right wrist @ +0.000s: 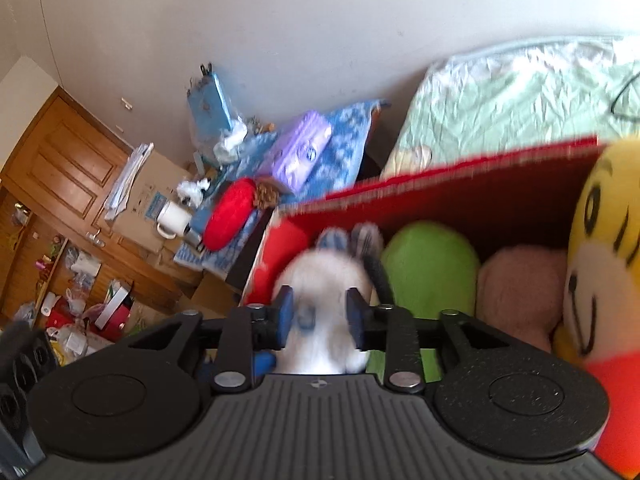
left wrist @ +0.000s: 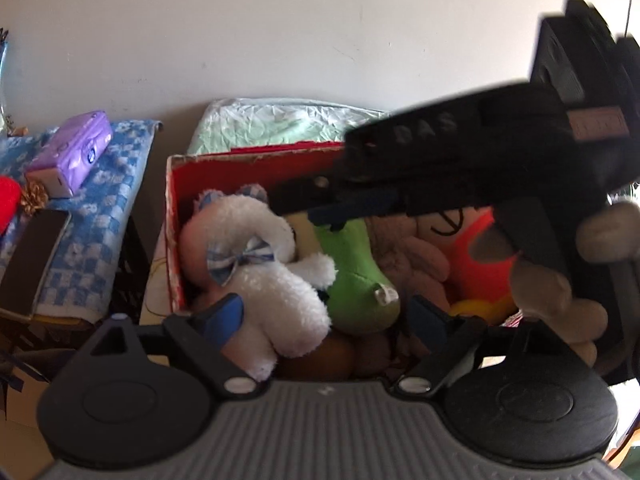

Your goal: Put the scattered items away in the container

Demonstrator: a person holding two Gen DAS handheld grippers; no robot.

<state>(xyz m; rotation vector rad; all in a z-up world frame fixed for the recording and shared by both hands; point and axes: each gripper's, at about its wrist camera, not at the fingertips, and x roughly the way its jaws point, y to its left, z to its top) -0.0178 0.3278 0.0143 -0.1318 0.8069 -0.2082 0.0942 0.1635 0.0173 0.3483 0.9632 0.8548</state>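
Left fingers: left gripper (left wrist: 330,316) stands wide, its blue pads (left wrist: 228,314) either side of the white plush (left wrist: 260,256) and green plush (left wrist: 356,276); nothing is pinched between them.
Right fingers: right gripper (right wrist: 320,316) is part open, its pads (right wrist: 285,312) flanking the white plush (right wrist: 320,292). Blur hides whether they press on it; they look just clear.
Right gripper, seen from left: it reaches in from the upper right (left wrist: 344,204), low over the toys.
Task thing: white plush, with a checked bow, lies in the left half of the red box (left wrist: 176,216), against the left wall.
Handling: likely light, soft and squashy; the fur gives rather than slips and nothing can break. A pinch on the body or the neck by the bow should hold; a limb would stretch and dangle.
Box contents: green plush beside the white one, brown plush (left wrist: 420,264) next, then a yellow-faced toy in orange (right wrist: 600,264) at the right end. The box looks nearly full.
Around: a purple pack (left wrist: 76,156), a red cushion (right wrist: 232,212) and a dark flat slab (left wrist: 32,252) rest on a blue checked cloth (left wrist: 100,208) left of the box; a pale green bed (left wrist: 280,124) lies behind it.
In the way: each gripper crowds the other over the box; packed toys leave little room to push anything deeper.
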